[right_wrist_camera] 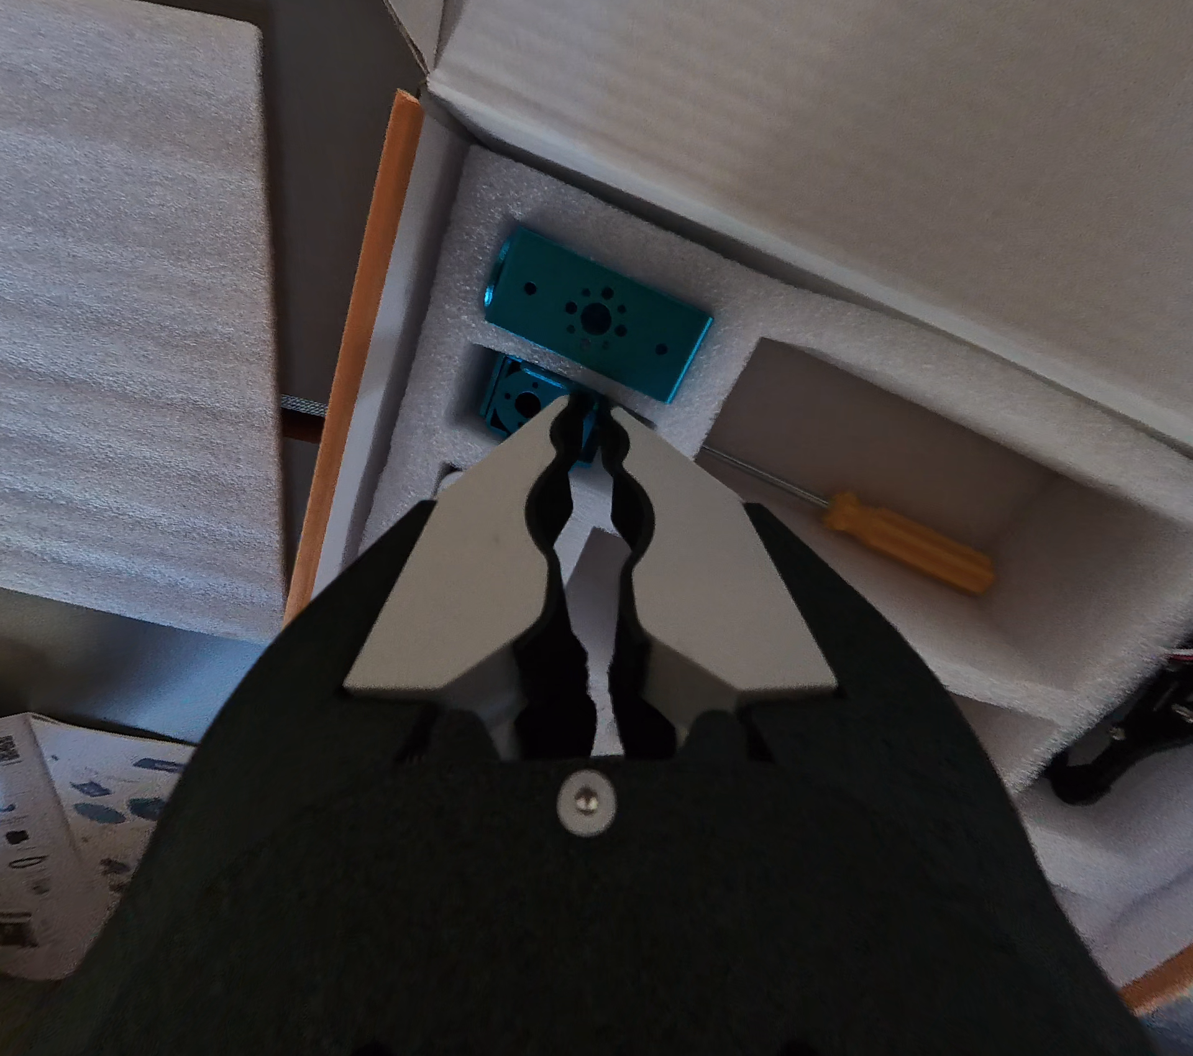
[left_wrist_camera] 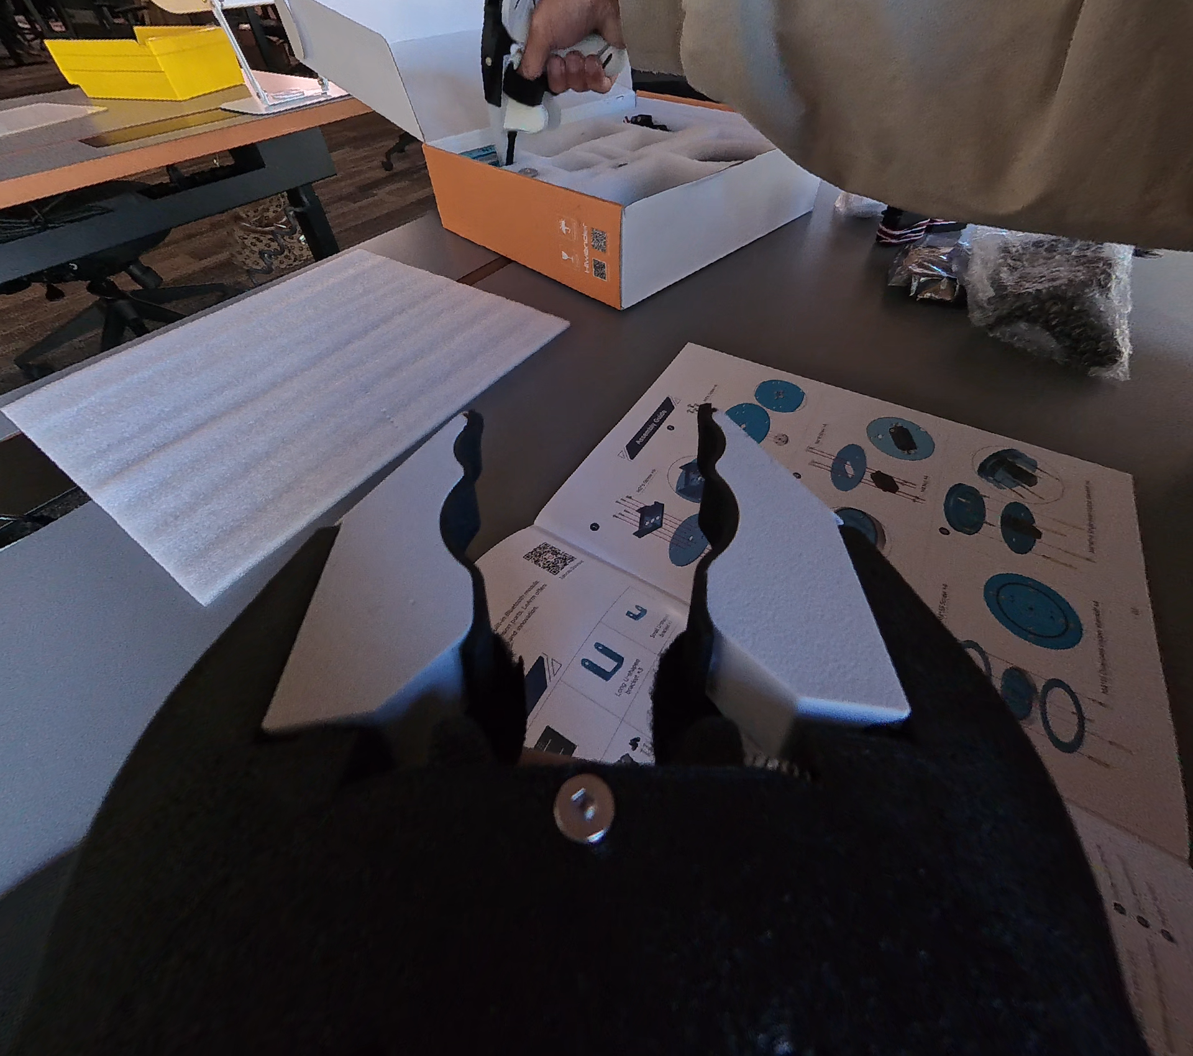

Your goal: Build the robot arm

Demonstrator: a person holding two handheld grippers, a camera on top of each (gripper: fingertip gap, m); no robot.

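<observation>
My right gripper reaches down into an open orange and white box with a white foam insert. Its fingertips are closed on the thin wall of a small blue metal bracket that sits in a foam pocket. A larger blue bracket with holes lies in the pocket just beyond. In the left wrist view a hand holds the right gripper upright over the box's near left corner. My left gripper is open and empty, above the edge of a printed leaflet on the grey table.
A yellow-handled screwdriver lies in a foam compartment to the right. The box lid stands open behind. A white foam sheet lies left of the leaflet. Plastic bags of parts lie at the right. Yellow bins sit on another table. One gripper's finger ends stand about 50 cm off the other's. From my right tips it is roughly 15 cm to the yellow-handled screwdriver; from my left, 60 cm.
</observation>
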